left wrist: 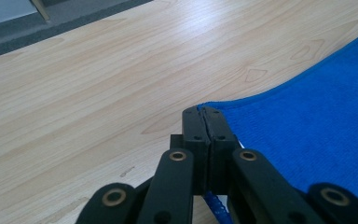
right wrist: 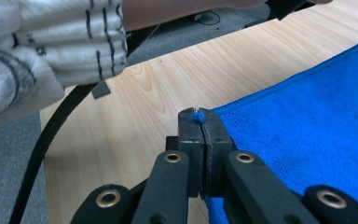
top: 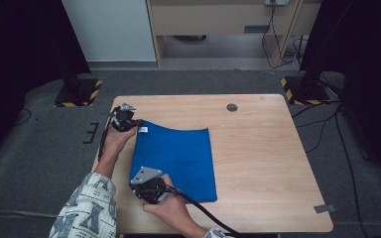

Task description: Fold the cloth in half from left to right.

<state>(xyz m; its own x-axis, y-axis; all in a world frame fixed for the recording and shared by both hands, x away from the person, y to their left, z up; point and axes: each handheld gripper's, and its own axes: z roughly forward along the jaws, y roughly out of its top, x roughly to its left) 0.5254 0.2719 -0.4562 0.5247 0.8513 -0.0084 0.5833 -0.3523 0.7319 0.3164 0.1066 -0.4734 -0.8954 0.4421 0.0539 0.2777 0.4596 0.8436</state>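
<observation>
A blue cloth [top: 176, 161] lies spread on the light wooden table [top: 258, 148], left of its middle. My left gripper [top: 138, 125] is shut on the cloth's far left corner, next to a small white tag [top: 144, 130]. In the left gripper view the jaws pinch the blue cloth [left wrist: 307, 126] at the left gripper [left wrist: 205, 112] tips. My right gripper [top: 138, 184] is shut on the near left corner. In the right gripper view a tuft of the blue cloth [right wrist: 317, 121] sticks out between the closed right gripper [right wrist: 198, 115] tips.
A round dark grommet [top: 232, 107] sits in the table top near the far edge. A grey tape piece [top: 324, 208] lies at the near right corner. The person's patterned sleeve [top: 87, 208] comes in at the bottom left. Black stands with striped bases [top: 77, 91] flank the table.
</observation>
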